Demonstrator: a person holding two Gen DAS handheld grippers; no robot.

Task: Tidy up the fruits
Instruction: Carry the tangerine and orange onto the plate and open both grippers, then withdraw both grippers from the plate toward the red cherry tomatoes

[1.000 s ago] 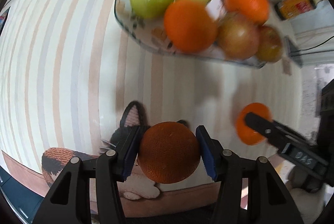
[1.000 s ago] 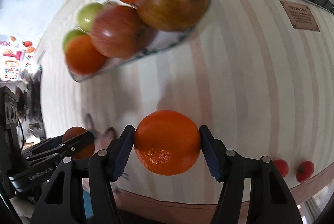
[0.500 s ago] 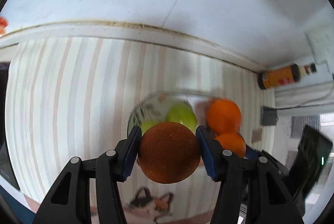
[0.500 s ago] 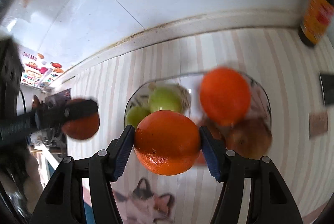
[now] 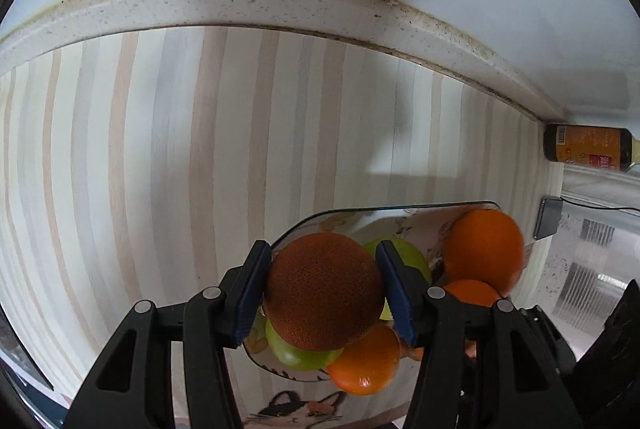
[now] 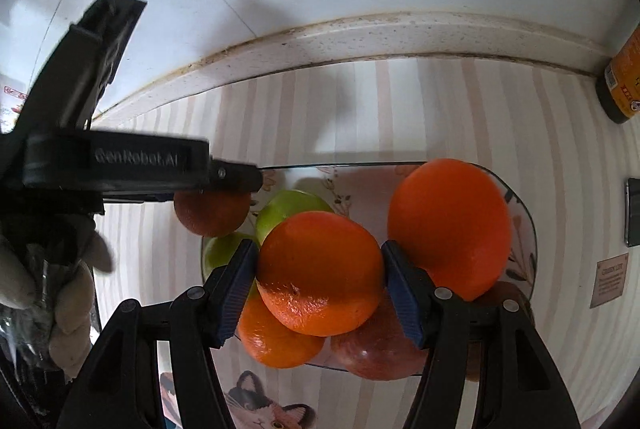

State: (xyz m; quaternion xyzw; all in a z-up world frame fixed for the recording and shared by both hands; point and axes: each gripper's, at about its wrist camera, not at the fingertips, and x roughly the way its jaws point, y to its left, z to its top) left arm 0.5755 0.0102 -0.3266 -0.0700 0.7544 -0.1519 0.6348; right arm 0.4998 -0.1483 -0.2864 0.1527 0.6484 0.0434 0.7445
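Observation:
My left gripper (image 5: 322,289) is shut on a dark orange (image 5: 324,289) and holds it over the left end of a glass fruit plate (image 5: 384,209). My right gripper (image 6: 320,273) is shut on a bright orange (image 6: 320,271) above the middle of the same plate (image 6: 524,225). On the plate lie green apples (image 6: 294,207), oranges (image 6: 450,225) and a red apple (image 6: 376,353). The left gripper with its dark orange (image 6: 210,213) shows at the left of the right wrist view.
The plate stands on a striped counter (image 5: 160,169) near the white tiled back wall. A dark sauce bottle (image 5: 586,147) stands at the back right corner. A cat-print mat (image 6: 264,409) lies at the front edge. A small sign (image 6: 610,279) lies at the right.
Both grippers have moved from the counter's front edge in over the fruit plate, each still holding its orange. The plate now lies right under the fingers.

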